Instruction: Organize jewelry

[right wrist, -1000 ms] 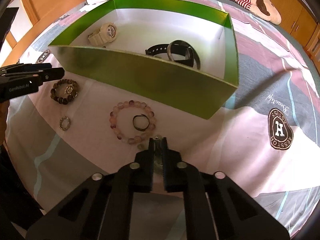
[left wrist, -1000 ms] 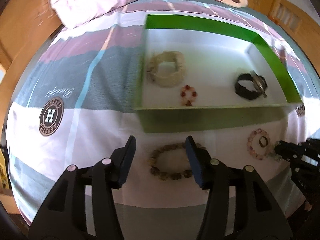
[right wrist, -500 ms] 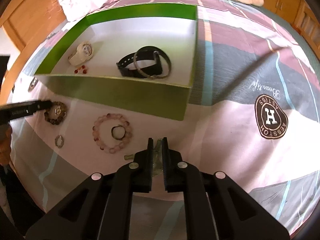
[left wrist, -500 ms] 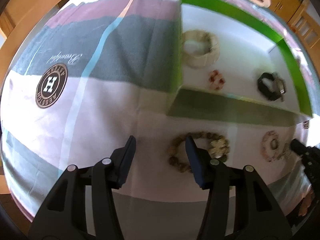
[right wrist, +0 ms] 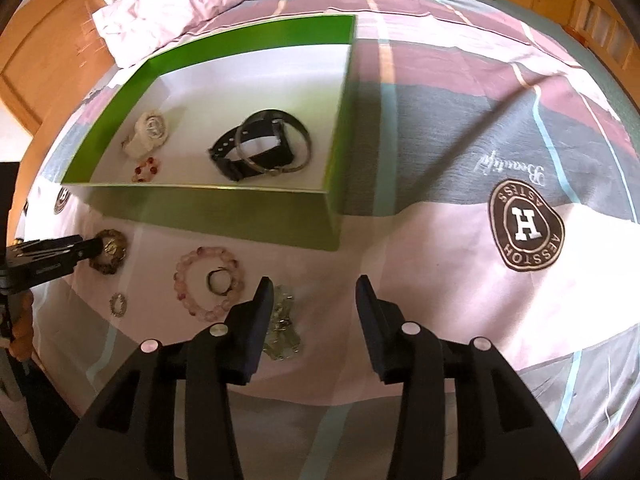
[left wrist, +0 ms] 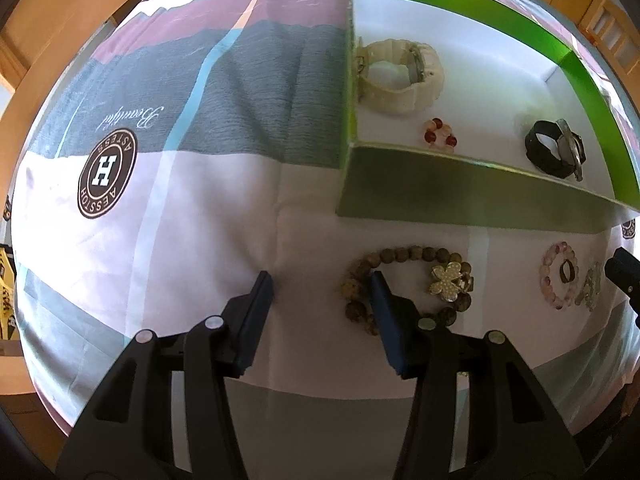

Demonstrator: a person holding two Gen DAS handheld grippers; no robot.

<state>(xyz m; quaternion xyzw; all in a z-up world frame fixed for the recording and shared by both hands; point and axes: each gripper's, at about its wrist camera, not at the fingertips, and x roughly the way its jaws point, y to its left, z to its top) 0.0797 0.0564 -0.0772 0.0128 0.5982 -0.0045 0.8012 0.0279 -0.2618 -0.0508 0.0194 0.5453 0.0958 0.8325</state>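
Your left gripper stands wide open, holding nothing; its right finger overlaps the brown bead bracelet on the bedsheet, in front of the green box. Your right gripper is likewise spread and empty, the pale green trinket lying just beside its left finger.

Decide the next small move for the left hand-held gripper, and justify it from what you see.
Probably shift the left hand-held gripper slightly right and close it. Its jaws are open, and only the right-side finger overlaps the brown bead bracelet, which still lies on the bedsheet outside the green box.
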